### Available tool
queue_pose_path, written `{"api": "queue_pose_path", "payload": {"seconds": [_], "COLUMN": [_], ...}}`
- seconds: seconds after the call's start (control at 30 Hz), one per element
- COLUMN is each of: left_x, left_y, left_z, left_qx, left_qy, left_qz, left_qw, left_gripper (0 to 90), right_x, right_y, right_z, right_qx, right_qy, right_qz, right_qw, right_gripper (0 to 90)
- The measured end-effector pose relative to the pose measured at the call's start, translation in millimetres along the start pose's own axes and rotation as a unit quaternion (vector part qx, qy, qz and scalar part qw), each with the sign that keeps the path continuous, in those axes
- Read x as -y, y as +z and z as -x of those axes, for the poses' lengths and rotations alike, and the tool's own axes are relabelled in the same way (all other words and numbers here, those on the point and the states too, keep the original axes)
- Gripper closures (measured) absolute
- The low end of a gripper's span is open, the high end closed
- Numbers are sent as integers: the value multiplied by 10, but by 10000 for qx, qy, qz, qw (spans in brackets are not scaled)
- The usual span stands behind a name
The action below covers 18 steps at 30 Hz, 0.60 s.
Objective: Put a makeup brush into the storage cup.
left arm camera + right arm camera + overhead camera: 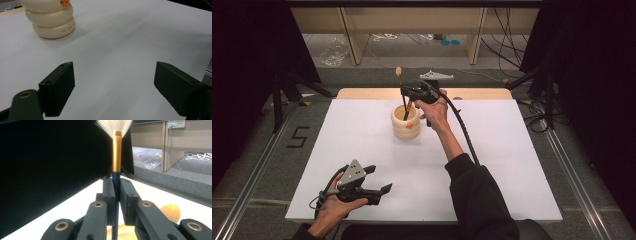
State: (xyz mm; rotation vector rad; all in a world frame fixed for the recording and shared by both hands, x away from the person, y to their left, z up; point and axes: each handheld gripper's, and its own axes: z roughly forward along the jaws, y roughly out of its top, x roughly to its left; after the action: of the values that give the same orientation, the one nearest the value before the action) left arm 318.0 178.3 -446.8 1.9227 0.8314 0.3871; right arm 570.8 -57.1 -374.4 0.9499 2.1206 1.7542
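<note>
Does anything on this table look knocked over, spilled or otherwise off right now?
Nothing stands out. The cream holder stands upright on the white table. The right gripper is shut on the dark handle of a brush, bristles up, over the holder's mouth. The left gripper rests open near the front edge, holding nothing.

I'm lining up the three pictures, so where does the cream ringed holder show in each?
High view: the holder stands mid-table, under the right tongs, which are shut on a brush.
Left gripper view: top left corner, far beyond the open left tongs.
Right gripper view: bottom edge, behind the jaws.
Shared landmark: the white table sheet.
</note>
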Motion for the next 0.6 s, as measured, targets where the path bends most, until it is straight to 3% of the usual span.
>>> {"api": "queue_pose_path", "payload": {"seconds": [0.6], "left_x": [2], "left_y": [-3], "left_z": [1], "left_qx": [-9], "left_qy": [-2], "left_qz": [-6], "left_qw": [10000], "left_gripper": [167], "right_x": [180], "right_y": [106], "right_z": [41], "right_qx": [30], "right_qy": [24], "right_qz": [-78], "right_qw": [10000], "right_gripper": [833]}}
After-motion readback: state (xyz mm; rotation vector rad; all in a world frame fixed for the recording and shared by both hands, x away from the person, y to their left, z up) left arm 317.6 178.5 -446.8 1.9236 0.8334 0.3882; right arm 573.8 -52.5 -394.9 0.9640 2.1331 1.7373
